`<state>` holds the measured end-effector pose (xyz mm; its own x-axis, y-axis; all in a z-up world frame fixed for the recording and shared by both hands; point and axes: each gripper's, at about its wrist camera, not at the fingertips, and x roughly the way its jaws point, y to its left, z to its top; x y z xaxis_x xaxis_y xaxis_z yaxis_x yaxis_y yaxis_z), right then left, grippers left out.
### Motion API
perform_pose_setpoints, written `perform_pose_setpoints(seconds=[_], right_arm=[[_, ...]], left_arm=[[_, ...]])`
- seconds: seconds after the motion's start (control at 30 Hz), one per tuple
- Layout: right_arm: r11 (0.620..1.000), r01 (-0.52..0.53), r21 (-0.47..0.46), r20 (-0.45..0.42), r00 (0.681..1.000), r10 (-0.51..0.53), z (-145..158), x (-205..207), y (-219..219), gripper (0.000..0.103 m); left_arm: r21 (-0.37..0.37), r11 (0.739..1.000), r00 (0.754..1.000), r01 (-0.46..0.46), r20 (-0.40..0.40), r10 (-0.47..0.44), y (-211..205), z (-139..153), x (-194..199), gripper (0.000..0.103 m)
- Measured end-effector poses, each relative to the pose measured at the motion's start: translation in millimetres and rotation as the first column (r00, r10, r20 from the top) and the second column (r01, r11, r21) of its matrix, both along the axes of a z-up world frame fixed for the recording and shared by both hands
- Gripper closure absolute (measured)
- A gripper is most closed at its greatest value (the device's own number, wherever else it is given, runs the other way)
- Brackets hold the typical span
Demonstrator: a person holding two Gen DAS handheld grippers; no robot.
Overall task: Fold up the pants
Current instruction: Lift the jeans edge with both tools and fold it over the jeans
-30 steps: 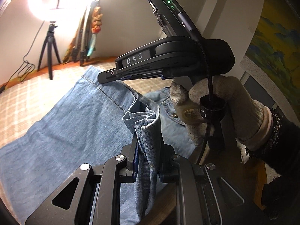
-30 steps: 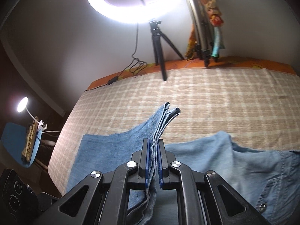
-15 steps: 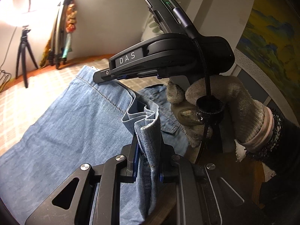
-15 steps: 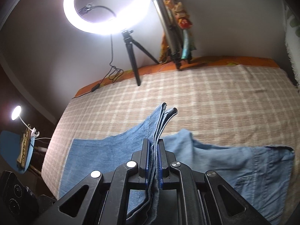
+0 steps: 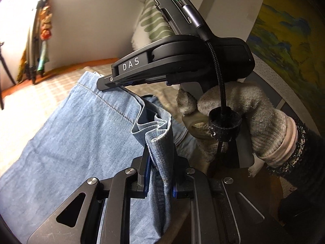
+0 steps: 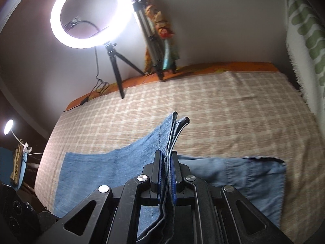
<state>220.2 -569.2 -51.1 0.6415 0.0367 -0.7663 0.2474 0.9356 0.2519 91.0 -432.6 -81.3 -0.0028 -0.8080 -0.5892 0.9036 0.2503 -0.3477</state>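
Note:
Light blue denim pants (image 5: 67, 142) lie on a checked beige bedspread (image 6: 223, 105). My left gripper (image 5: 160, 174) is shut on a bunched hem of the pants (image 5: 160, 140). My right gripper (image 6: 167, 172) is shut on several stacked layers of the hem edge (image 6: 172, 134) and lifts them above the cloth. In the left wrist view the right gripper (image 5: 113, 82), held by a gloved hand (image 5: 233, 118), is just ahead of and above my left one. The waist end of the pants (image 6: 262, 181) lies flat at the right in the right wrist view.
A lit ring light on a tripod (image 6: 91, 14) and a folded tripod (image 6: 150, 40) stand at the bed's far edge. A green-patterned white cloth (image 6: 304, 40) hangs at the right. A small lamp (image 6: 9, 127) is at the left. A painting (image 5: 284, 40) is on the right wall.
Both grippers have carried the held hem to the right, toward the waist end, so more of the flat waist part shows at the right. Both stay shut on the cloth.

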Motion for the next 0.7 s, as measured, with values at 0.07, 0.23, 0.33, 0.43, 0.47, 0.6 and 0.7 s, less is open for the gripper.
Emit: perform_pose_setpoints(seconds=[0.07, 0.23, 0.33, 0.43, 0.47, 0.6, 0.7], right_arm=[[1.000, 0.015, -0.003, 0.001, 1.000, -0.015, 1, -6, -10, 0.098], [0.998, 0.055, -0.015, -0.006, 0.998, -0.055, 3, -20, -35, 0.098], [0.997, 0.071, -0.015, -0.004, 0.997, -0.071, 2, -27, -48, 0.098], [0.996, 0.084, -0.020, -0.009, 0.996, -0.084, -2, -32, -61, 0.098], [0.996, 0.089, -0.019, -0.012, 0.996, -0.089, -4, -33, -65, 0.098], [0.994, 0.106, -0.012, -0.022, 0.994, -0.106, -13, -40, -79, 0.098], [0.993, 0.115, -0.006, -0.031, 0.993, -0.116, -20, -45, -88, 0.098]], left_arm=[[0.000, 1.000, 1.000, 0.012, 0.002, -0.012, -11, 0, 1, 0.089], [-0.008, 0.999, 0.999, 0.045, 0.004, -0.045, -35, -2, -1, 0.089], [-0.006, 0.998, 0.998, 0.063, 0.020, -0.062, -47, -3, -4, 0.089], [0.000, 0.997, 0.997, 0.077, 0.025, -0.077, -55, -8, -8, 0.089], [0.003, 0.997, 0.996, 0.081, 0.024, -0.081, -59, -9, -8, 0.089], [0.015, 0.995, 0.995, 0.100, 0.022, -0.100, -70, -18, -15, 0.089], [0.023, 0.994, 0.994, 0.109, 0.014, -0.110, -76, -25, -18, 0.089]])
